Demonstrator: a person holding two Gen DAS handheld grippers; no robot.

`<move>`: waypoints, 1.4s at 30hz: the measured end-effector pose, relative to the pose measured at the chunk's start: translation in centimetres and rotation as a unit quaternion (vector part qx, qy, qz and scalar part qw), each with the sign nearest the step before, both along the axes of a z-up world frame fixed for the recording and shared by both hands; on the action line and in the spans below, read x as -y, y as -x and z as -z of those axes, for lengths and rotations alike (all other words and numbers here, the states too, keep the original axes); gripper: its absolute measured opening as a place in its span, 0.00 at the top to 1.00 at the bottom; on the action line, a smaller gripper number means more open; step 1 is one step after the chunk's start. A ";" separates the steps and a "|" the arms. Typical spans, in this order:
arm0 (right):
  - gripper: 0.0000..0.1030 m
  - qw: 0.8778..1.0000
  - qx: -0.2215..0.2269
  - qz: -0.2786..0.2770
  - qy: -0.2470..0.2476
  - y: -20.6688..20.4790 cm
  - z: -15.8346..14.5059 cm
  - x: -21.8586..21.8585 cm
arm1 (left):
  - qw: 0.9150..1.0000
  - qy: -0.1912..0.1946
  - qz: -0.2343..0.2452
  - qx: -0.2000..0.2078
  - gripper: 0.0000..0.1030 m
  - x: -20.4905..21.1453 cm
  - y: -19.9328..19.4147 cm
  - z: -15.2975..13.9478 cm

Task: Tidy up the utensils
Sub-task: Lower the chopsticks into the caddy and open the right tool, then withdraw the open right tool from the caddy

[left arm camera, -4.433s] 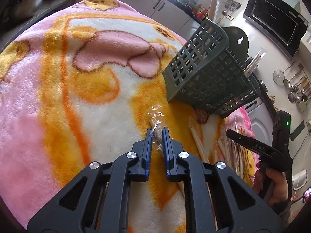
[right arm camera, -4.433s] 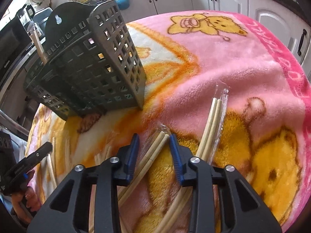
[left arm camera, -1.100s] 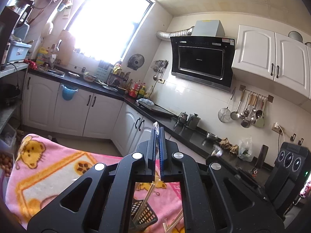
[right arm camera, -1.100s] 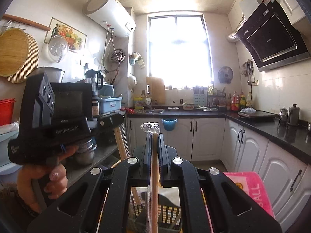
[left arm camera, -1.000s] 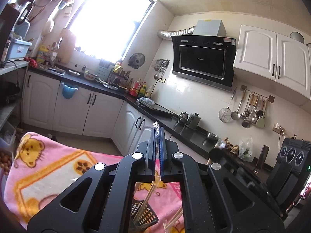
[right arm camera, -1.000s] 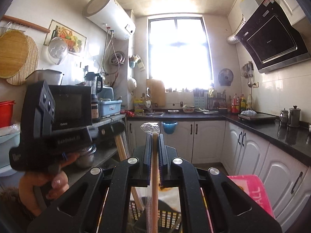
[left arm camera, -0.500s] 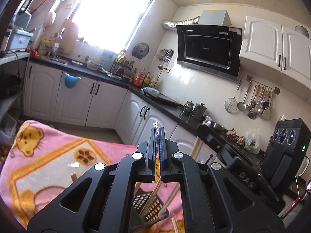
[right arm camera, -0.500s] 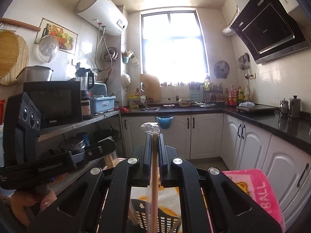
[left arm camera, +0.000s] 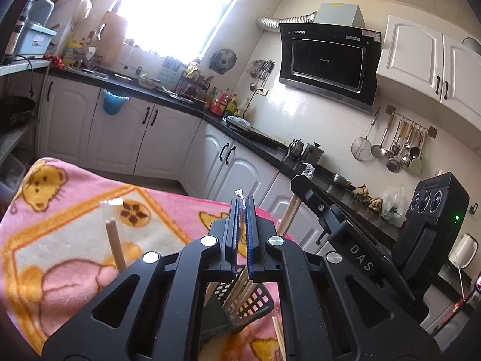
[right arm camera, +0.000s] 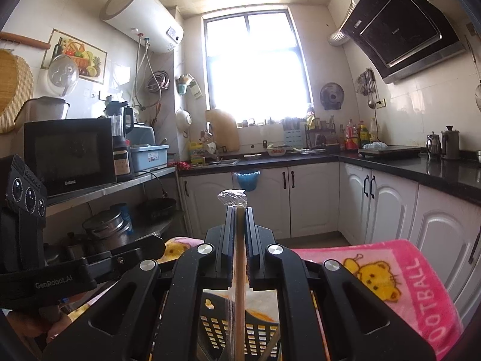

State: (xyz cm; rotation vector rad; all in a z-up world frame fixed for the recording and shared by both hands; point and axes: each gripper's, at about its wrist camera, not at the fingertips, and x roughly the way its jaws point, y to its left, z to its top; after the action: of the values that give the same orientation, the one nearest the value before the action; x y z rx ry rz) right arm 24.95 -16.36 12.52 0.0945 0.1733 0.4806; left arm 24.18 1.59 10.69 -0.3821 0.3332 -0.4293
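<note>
Both claws had dropped since the frames a second back: the basket sat higher in each view and more of the pink blanket showed.

Left wrist view: left claw (left arm camera: 240, 234) was clamped on a wrapped chopstick pair (left arm camera: 239, 228), wrapper tip poking above the fingertips, sticks running down between the jaws toward the dark slotted basket (left arm camera: 255, 299) directly below. Basket stood on the blanket (left arm camera: 60, 240) covering the worktop, toward its near-right part. One wrapped pair (left arm camera: 115, 240) already stood upright, apparently in the basket's left compartment; its base was hidden behind the claw body. A loose pair (left arm camera: 278, 335) lay on the blanket at the near edge, just right of the basket. Right claw (left arm camera: 303, 177) came in from the right with its own sticks angled down.

Right wrist view: right claw (right arm camera: 240, 234) was shut on another wrapped pair (right arm camera: 239, 270), held vertical, crinkled wrapper end above the tips, lower end running toward the basket (right arm camera: 216, 325) opening. Whether the tips were inside yet couldn't be told. Left claw body (right arm camera: 90, 261) and the hand holding it (right arm camera: 36, 325) sat low left.

Step, as I read it: lowering both pairs into the basket. Next move likely needs each pair's lower end inside a compartment before the jaws let go, else the sticks tip out onto the blanket.
</note>
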 end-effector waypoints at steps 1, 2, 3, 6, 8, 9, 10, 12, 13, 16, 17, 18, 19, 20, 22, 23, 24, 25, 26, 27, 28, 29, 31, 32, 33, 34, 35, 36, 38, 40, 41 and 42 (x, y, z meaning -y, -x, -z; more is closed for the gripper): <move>0.93 1.000 -0.003 -0.001 -0.001 0.0 0.2 0.0 | 1.000 0.001 0.000 -0.001 0.99 -0.1 0.0 0.1; 0.92 1.000 -0.007 -0.001 -0.001 0.1 0.4 0.1 | 1.000 0.001 0.000 -0.002 0.99 -0.1 0.1 0.3; 0.91 1.000 -0.008 0.001 -0.001 0.3 0.6 0.1 | 1.000 0.001 -0.001 -0.004 0.99 -0.2 0.1 0.4; 0.83 1.000 -0.013 0.004 0.007 0.7 1.0 0.3 | 1.000 0.003 -0.003 -0.008 0.99 -0.5 0.3 0.7; 0.79 1.000 -0.018 0.007 0.006 1.0 1.3 0.4 | 1.000 0.003 -0.005 -0.012 0.99 -0.6 0.4 0.9; 0.79 1.000 -0.021 0.008 0.004 1.1 1.4 0.6 | 1.000 0.005 -0.007 -0.013 0.99 -0.8 0.5 1.0; 0.79 1.000 -0.024 0.010 0.003 1.2 1.6 0.7 | 1.000 0.005 -0.008 -0.014 0.97 -0.9 0.5 1.0; 0.77 0.999 -0.029 0.014 0.002 1.5 1.8 0.9 | 1.000 0.004 -0.012 -0.014 0.88 -1.1 0.8 0.9; 0.74 0.999 -0.032 0.015 0.002 1.5 1.9 1.0 | 1.000 0.003 -0.015 -0.015 0.81 -1.3 1.0 0.9; 0.70 0.999 -0.040 0.023 0.003 2.0 2.2 1.5 | 1.000 0.000 -0.020 -0.015 0.72 -1.6 1.4 1.0; 0.70 0.999 -0.043 0.024 0.003 2.1 2.2 1.6 | 1.000 -0.001 -0.022 -0.014 0.67 -1.7 1.5 1.0; 0.70 0.999 -0.046 0.026 0.004 2.2 2.3 1.8 | 1.000 -0.003 -0.025 -0.014 0.65 -1.9 1.7 1.0; 0.68 0.998 -0.049 0.027 0.005 2.4 2.3 1.9 | 1.000 -0.003 -0.026 -0.015 0.62 -2.0 1.8 1.0; 0.66 0.998 -0.052 0.029 0.006 2.5 2.4 2.0 | 0.999 -0.001 -0.028 -0.016 0.57 -2.1 2.1 1.1; 0.61 0.997 -0.059 0.040 0.008 2.7 2.6 2.2 | 1.000 0.003 -0.028 -0.015 0.50 -2.4 2.5 1.1; 0.60 0.997 -0.064 0.043 0.008 2.8 2.7 2.4 | 1.000 0.003 -0.028 -0.013 0.45 -2.5 2.7 1.1; 0.60 0.997 -0.067 0.045 0.006 2.9 2.8 2.6 | 0.999 0.003 -0.030 -0.011 0.42 -2.7 3.0 1.1; 0.59 0.996 -0.070 0.046 0.005 3.0 2.8 2.7 | 0.999 0.000 -0.032 -0.010 0.37 -2.7 3.3 1.1; 0.58 0.996 -0.072 0.048 0.004 3.1 2.9 2.9 | 0.999 -0.002 -0.034 -0.009 0.34 -2.8 3.5 1.0; 0.56 0.996 -0.074 0.051 0.003 3.3 2.9 3.1 | 0.999 -0.004 -0.037 -0.009 0.32 -2.9 3.8 1.0; 0.53 0.996 -0.077 0.053 0.002 3.4 2.9 3.3 | 0.999 -0.005 -0.038 -0.010 0.28 -2.9 4.0 1.0; 0.52 0.995 -0.079 0.055 0.001 3.4 2.9 3.4 | 0.999 -0.005 -0.039 -0.011 0.23 -3.0 4.2 1.0; 0.47 0.995 -0.083 0.061 0.002 3.7 2.8 3.7 | 0.999 -0.005 -0.041 -0.013 0.19 -3.1 4.6 1.1; 0.46 0.995 -0.083 0.062 0.004 3.9 2.8 3.8 | 0.999 -0.007 -0.041 -0.013 0.17 -3.2 4.8 1.1; 0.44 0.995 -0.083 0.062 0.004 4.1 2.8 3.9 | 0.999 -0.007 -0.042 -0.012 0.16 -3.2 5.0 1.1; 0.43 0.994 -0.084 0.063 0.006 4.3 2.8 4.0 | 0.999 -0.008 -0.043 -0.012 0.14 -3.3 5.2 1.1; 0.42 0.994 -0.085 0.064 0.008 4.4 2.8 4.0 | 0.999 -0.007 -0.044 -0.013 0.12 -3.3 5.3 1.1; 0.41 0.994 -0.087 0.064 0.009 4.6 2.8 4.1 | 0.999 -0.006 -0.044 -0.013 0.11 -3.4 5.6 1.2; 0.40 0.993 -0.093 0.065 0.010 4.9 2.8 4.3 | 0.999 -0.006 -0.046 -0.016 0.10 -3.5 5.9 1.3; 0.39 0.993 -0.098 0.065 0.012 5.1 2.9 4.4 | 0.999 -0.005 -0.049 -0.018 0.10 -3.7 6.3 1.5; 0.39 0.993 -0.099 0.064 0.013 5.3 2.9 4.5 | 0.999 -0.005 -0.050 -0.020 0.10 -3.8 6.5 1.7; 0.38 0.993 -0.100 0.064 0.014 5.5 2.9 4.5 | 0.998 -0.006 -0.052 -0.022 0.10 -3.8 6.7 1.8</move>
State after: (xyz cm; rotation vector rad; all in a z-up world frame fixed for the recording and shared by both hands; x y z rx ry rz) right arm 19.42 -20.90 9.59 0.1254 0.3676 0.3402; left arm 17.49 5.43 8.86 -0.3964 0.3566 -0.3173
